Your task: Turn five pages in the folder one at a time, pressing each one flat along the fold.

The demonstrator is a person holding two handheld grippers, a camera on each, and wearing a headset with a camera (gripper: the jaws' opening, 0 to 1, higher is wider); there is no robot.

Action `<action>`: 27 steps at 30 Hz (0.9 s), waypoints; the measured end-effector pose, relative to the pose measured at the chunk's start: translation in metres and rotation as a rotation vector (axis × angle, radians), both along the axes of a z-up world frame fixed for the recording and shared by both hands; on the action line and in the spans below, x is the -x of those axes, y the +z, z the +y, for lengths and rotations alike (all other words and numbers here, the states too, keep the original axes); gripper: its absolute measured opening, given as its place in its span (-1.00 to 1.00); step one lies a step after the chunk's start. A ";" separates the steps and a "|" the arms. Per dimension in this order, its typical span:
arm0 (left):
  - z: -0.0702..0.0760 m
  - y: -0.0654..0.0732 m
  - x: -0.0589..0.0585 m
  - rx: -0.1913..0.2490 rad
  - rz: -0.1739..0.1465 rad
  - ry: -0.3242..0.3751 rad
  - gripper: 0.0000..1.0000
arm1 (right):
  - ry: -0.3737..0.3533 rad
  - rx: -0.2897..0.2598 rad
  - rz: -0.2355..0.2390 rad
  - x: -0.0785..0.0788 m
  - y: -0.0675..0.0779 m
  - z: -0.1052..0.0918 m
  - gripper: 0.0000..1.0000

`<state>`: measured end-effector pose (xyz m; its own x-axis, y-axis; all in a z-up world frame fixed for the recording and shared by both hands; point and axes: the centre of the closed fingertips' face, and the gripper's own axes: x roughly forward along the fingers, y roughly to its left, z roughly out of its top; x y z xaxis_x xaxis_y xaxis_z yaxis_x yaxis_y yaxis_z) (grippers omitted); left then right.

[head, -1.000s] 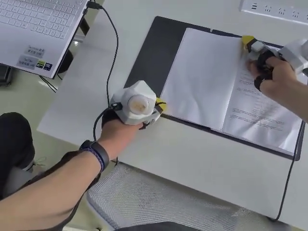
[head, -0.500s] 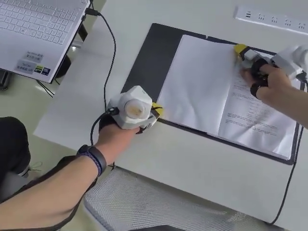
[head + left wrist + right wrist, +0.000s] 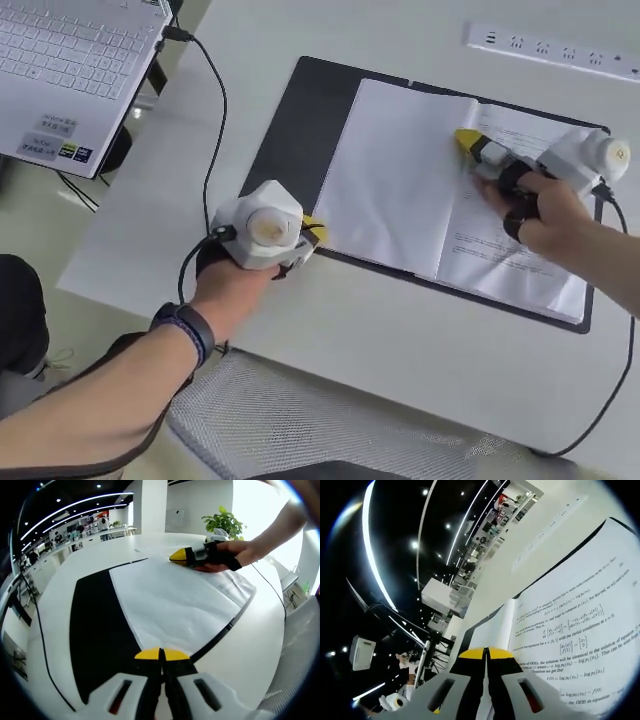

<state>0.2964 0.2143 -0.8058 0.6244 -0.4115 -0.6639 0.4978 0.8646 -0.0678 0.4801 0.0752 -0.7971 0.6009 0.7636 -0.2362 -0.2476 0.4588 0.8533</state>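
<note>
The black folder [image 3: 300,130] is lying open on the white tabletop [image 3: 400,340], with a blank page [image 3: 400,170] spreading over its left half and a printed page [image 3: 520,255] over its right. The right tongs [image 3: 465,140] are bearing on the fold between the two pages, near its top, yellow tips closed together. The left tongs [image 3: 313,228] are resting at the folder's near edge, by the blank page's corner, tips also meeting. A laptop [image 3: 70,60] is sitting well off to the left, and a power strip [image 3: 550,48] is lying beyond the folder.

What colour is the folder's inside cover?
The cover is black; the head view shows it best.
</note>
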 end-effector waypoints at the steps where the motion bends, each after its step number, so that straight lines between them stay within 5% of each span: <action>1: 0.000 0.000 0.000 0.001 0.001 -0.001 -1.00 | 0.004 0.000 -0.003 0.002 0.000 0.000 -1.00; 10: 0.000 0.001 0.001 0.001 0.005 -0.007 -1.00 | 0.042 0.002 -0.007 0.024 -0.002 0.000 -1.00; 16: -0.001 0.002 0.002 0.005 0.006 0.000 -1.00 | 0.061 -0.013 -0.006 0.055 0.007 0.006 -1.00; 27: -0.001 0.002 0.002 0.010 0.008 0.002 -1.00 | 0.097 -0.011 -0.004 0.076 0.004 0.006 -1.00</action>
<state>0.2940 0.2134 -0.8034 0.6203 -0.4165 -0.6646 0.4951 0.8651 -0.0801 0.4038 0.0813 -0.7929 0.5251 0.8207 -0.2250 -0.2938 0.4230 0.8572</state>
